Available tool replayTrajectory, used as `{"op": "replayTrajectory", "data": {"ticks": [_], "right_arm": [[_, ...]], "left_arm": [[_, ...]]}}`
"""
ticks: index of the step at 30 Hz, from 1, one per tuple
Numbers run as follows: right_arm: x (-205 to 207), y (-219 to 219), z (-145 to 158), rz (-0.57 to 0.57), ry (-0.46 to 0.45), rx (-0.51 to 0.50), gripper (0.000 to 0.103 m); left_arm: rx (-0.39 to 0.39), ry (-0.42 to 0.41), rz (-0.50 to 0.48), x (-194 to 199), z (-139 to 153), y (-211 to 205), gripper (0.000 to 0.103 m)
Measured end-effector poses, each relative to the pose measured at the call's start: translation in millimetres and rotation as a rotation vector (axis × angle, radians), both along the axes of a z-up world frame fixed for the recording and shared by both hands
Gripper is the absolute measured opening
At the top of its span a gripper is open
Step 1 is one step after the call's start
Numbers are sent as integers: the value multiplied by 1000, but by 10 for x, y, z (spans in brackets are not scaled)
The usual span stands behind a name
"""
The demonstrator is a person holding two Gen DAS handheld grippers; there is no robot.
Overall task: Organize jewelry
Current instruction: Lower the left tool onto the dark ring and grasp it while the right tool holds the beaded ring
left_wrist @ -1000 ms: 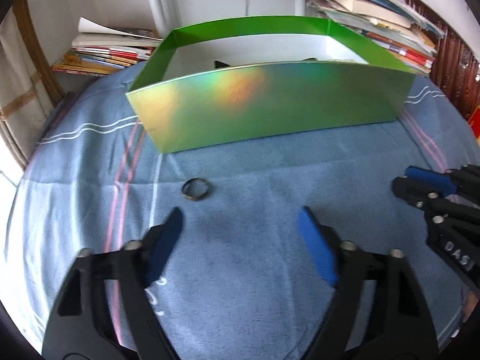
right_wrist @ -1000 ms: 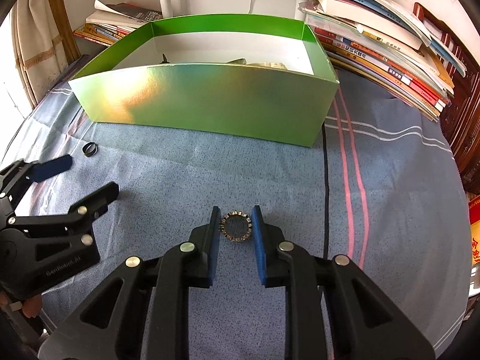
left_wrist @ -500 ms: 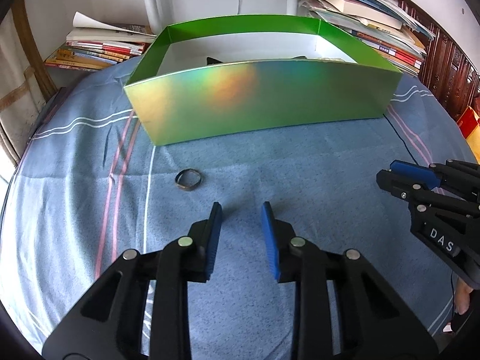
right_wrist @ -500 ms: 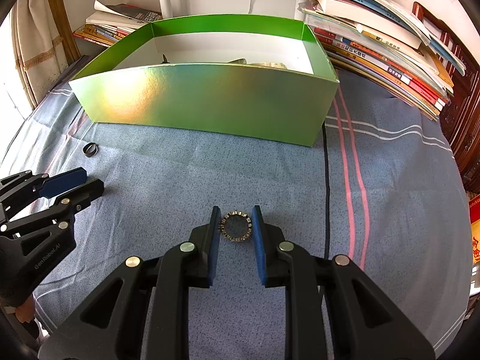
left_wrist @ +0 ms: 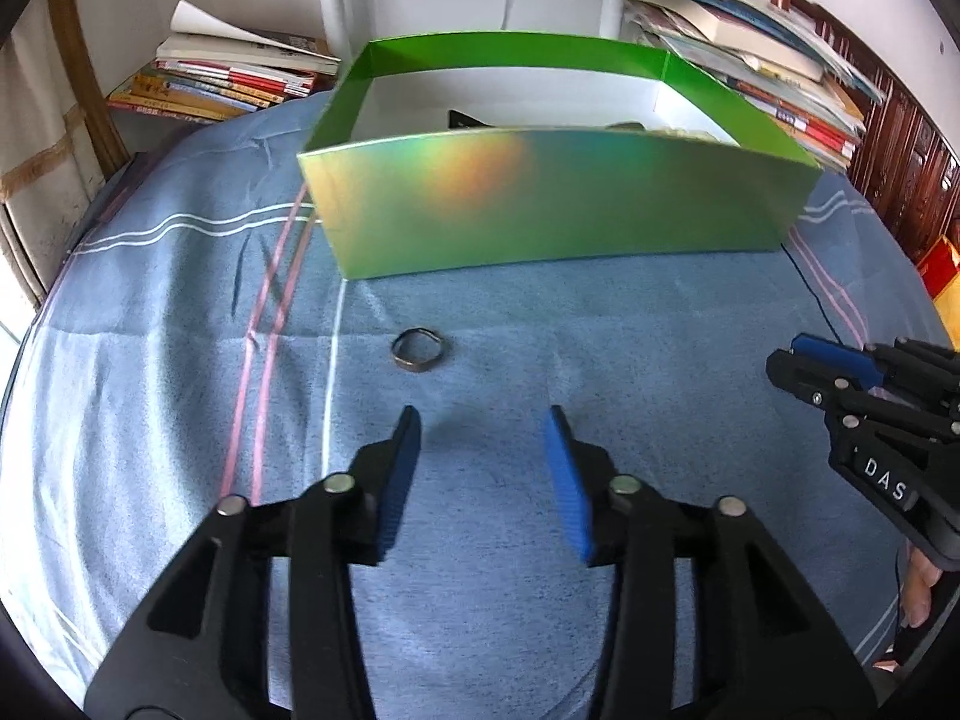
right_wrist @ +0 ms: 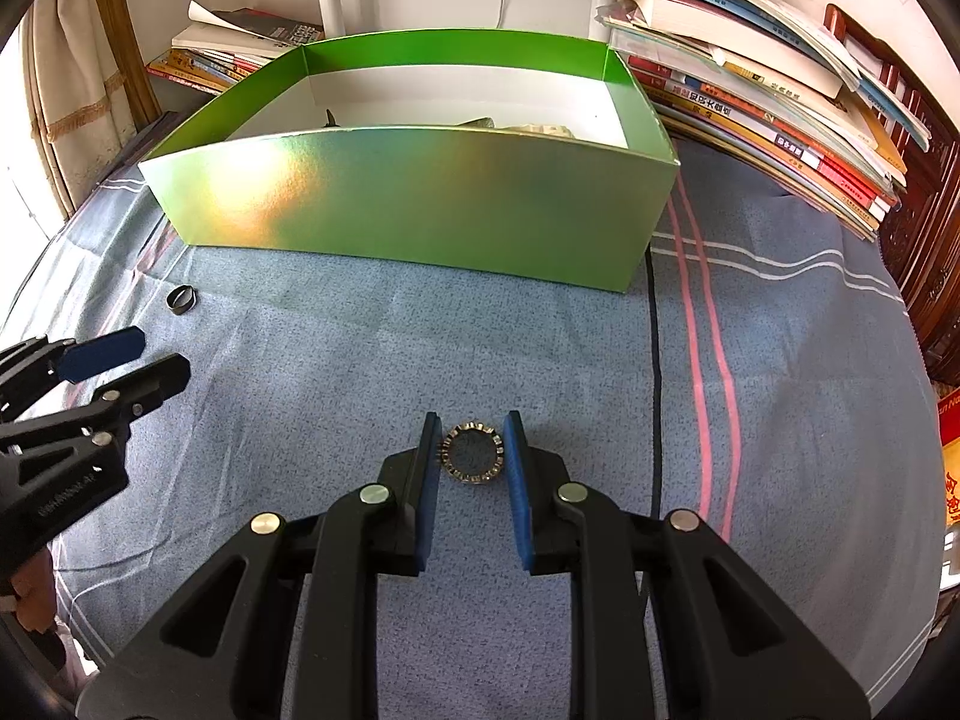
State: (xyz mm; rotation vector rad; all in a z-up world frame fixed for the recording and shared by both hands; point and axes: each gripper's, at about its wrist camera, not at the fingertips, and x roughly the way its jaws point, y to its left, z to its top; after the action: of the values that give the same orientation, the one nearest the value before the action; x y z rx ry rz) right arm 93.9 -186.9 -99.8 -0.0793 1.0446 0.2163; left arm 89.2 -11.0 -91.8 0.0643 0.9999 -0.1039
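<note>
two grippers over a blue woven cloth [right_wrist: 360, 360] with pink and white stripes. left gripper [left_wrist: 483, 420] tilts steeply down toward the cloth, black plastic arms, blue ridged pads; its fingers have just been opening and now stand about half apart with nothing between them. dark plain ring [left_wrist: 419, 348], thin metal band, slightly bent out of round, lies flat on the cloth just ahead of the left fingertip, not touched. behind it, green box [left_wrist: 558, 204], open-topped, glossy iridescent card outside, white inside, some items within too hidden to tell. right gripper [right_wrist: 471, 435] points down over the cloth, fingers nearly together around a studded ring [right_wrist: 471, 453], toothed metal rim, lying flat; pads sit at its two sides, contact looks likely, not certain. books [right_wrist: 780, 96] stacked behind the box.
</note>
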Motion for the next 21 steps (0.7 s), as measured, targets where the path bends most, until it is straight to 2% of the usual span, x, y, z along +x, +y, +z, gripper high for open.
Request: {"op": "replayTrajectory", "data": {"ticks": [5,8,11,15,21], "right_arm": [[8,7,-3,0,3,4,22],[7,2,-4,3,4,10,24],[3,-11,-6,-1,3,14,31],[9,-53,-8,-17,1,13,32],[-28,-102,-7,-38,-2,15,32]], "left_arm": [[-72,32,32,22,-16,217,49],[-87,38,34,25,-18,272,51],[-83,38,28,33,-7,255,53],[-77,35,24,103,-5,223,55],[-14,30,48,345,-53,156,53]]}}
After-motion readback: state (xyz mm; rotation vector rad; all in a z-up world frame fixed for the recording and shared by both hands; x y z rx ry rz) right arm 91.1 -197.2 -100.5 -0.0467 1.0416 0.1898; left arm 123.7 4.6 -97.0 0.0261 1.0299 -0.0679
